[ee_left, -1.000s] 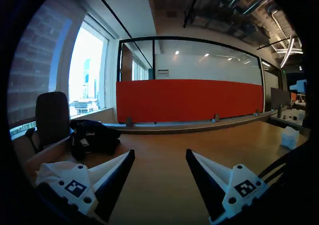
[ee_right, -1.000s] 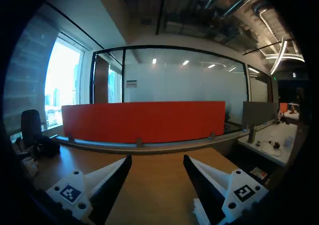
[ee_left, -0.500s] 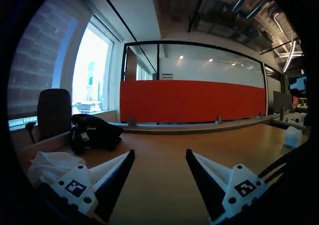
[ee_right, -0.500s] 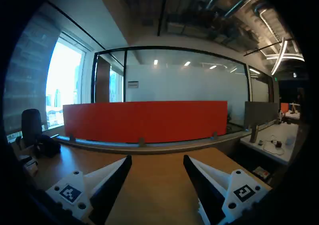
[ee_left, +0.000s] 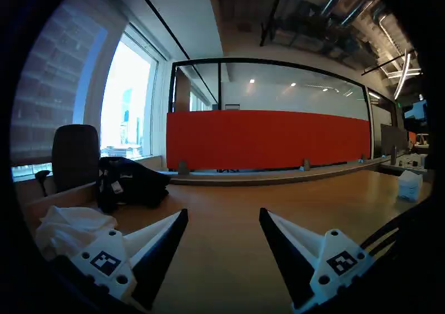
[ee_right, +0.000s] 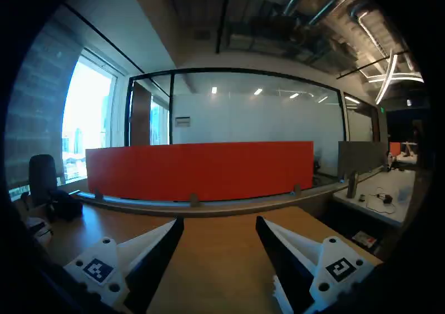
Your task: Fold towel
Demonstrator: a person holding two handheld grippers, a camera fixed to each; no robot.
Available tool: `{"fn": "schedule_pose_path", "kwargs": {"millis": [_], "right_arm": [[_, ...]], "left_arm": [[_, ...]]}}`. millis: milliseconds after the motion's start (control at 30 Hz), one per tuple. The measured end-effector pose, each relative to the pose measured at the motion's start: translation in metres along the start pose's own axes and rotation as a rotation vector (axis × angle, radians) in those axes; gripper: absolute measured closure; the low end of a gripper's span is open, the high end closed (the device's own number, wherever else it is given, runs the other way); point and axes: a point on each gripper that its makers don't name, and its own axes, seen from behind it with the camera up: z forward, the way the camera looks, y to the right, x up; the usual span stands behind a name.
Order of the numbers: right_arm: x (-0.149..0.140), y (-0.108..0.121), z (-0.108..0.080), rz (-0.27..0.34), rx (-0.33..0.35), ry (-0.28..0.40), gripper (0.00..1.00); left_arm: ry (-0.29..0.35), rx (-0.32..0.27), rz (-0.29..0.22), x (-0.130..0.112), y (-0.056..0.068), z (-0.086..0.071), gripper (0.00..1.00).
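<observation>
At the bottom of the left gripper view, I see the left gripper [ee_left: 222,214] with its jaws spread wide and nothing between them, only the bare wood of the surface [ee_left: 222,258]. The towel [ee_left: 69,229] is a white crumpled heap at the far left. It lies on the surface just beside the outer side of the left finger, which hides part of it. Behind the towel a black bag [ee_left: 130,185] rests on the wood, and a dark chair [ee_left: 75,155] stands past that, near the window [ee_left: 128,114]. An orange screen [ee_left: 267,139] runs along the far edge. A small white box [ee_left: 410,185] sits at the far right.

Over in the right gripper view, the right gripper [ee_right: 218,221] has its jaws parted just as wide, empty, above the same wood. A white edge [ee_right: 276,296] shows low down, just beside the right finger; I cannot tell what it is. The chair [ee_right: 41,178] and bag [ee_right: 67,208] appear small at the far left, and the screen [ee_right: 200,169] spans the middle. A second desk [ee_right: 384,203] stands to the right.
</observation>
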Motion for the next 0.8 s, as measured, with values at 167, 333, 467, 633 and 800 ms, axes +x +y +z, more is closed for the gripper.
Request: {"fn": "schedule_pose_path", "kwargs": {"millis": [167,333,467,633,800], "right_arm": [[-0.001,0.0,-0.001,0.0,-0.001,-0.001,0.0],[-0.001,-0.001,-0.001,-0.003,0.003,0.003,0.0],[-0.001,0.0,-0.001,-0.015,0.005,0.006,0.0],[0.0,0.005,-0.001,-0.031,0.003,0.02,0.0],[0.005,0.009,-0.001,-0.023,0.0,0.049,0.0]], "left_arm": [[-0.001,-0.001,0.0,0.0,0.0,0.001,0.05],[-0.002,0.004,0.001,0.0,-0.001,0.001,0.05],[-0.001,0.007,0.001,0.0,-0.001,0.0,0.05],[-0.001,0.007,0.001,0.0,-0.001,0.0,0.05],[-0.001,0.007,0.0,0.0,-0.001,0.0,0.05]]}}
